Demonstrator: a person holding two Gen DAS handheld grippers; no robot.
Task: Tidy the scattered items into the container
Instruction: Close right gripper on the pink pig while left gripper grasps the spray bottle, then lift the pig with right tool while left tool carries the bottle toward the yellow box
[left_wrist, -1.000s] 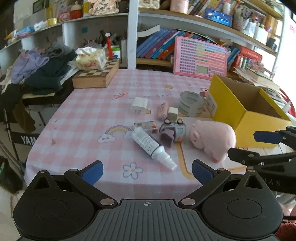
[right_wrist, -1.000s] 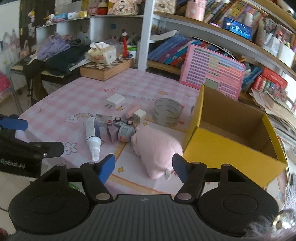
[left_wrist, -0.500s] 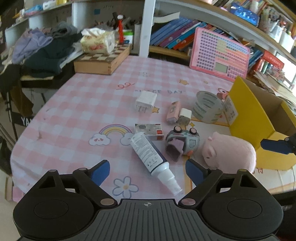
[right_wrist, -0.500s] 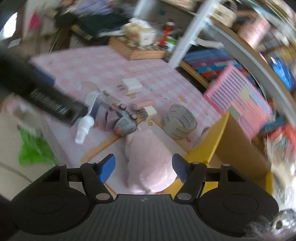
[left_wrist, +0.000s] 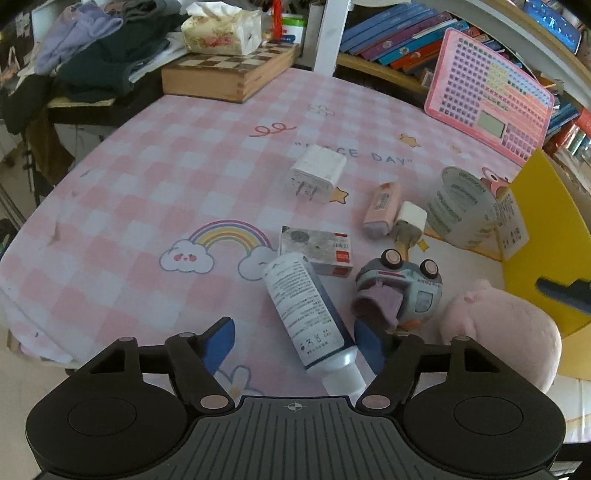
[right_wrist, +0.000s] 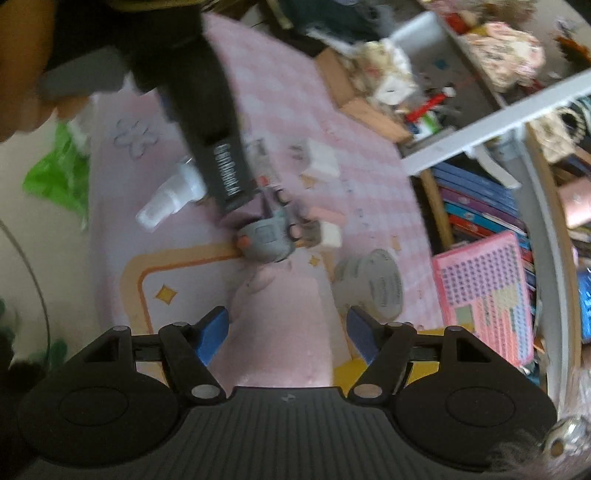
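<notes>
While the left gripper (left_wrist: 293, 341) hangs low over the near edge of the table (left_wrist: 147, 192), its blue fingers stand wide apart with the cap end of the white tube (left_wrist: 308, 314) lying between them, nothing clamped. Just right of the tube sits the grey toy car (left_wrist: 400, 291), and beside that the pink plush pig (left_wrist: 498, 332), nearest the table's right edge. Behind the tube lies a small flat card packet (left_wrist: 317, 251), touching the tube's far end. Further toward the middle rest a white charger (left_wrist: 319, 173), a pink eraser (left_wrist: 382, 208), a small white plug (left_wrist: 410, 221) and a roll of clear tape (left_wrist: 460, 208). The yellow box (left_wrist: 546, 229) stands at the right edge, the tape roll close against its wall. On the right wrist view, blurred, the right gripper (right_wrist: 288, 334) is spread wide too, straddling the pig (right_wrist: 280, 325) without closing on it, with the car (right_wrist: 267, 240) and tape (right_wrist: 373, 291) beyond.
</notes>
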